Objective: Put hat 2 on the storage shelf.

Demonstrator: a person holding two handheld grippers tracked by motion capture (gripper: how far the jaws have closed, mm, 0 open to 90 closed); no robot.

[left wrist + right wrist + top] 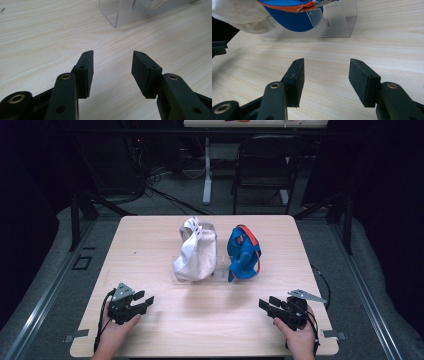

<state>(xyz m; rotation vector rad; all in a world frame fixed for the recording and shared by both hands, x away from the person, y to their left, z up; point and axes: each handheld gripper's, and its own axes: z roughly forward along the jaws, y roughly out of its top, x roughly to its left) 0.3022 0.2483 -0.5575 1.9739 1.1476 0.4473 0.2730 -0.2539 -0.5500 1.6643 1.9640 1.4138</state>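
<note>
Two caps stand side by side on a clear acrylic stand (220,272) in the middle of the wooden table (150,250): a white cap (196,252) on the left and a blue cap (243,254) with orange trim on the right. My left gripper (146,302) rests low near the front left, open, its jaws bare over the wood (113,53). My right gripper (264,304) sits at the front right, open too, with nothing between its pads (327,61). Ahead of it are the blue cap's brim (292,22), the white cap (239,12) and the stand (337,25).
A corner of the clear stand (120,15) lies ahead of the left jaws. The left gripper's jaw (218,47) shows at the left edge of the right gripper view. Behind the table stand a dark folding chair (265,165) and a white table leg (207,170).
</note>
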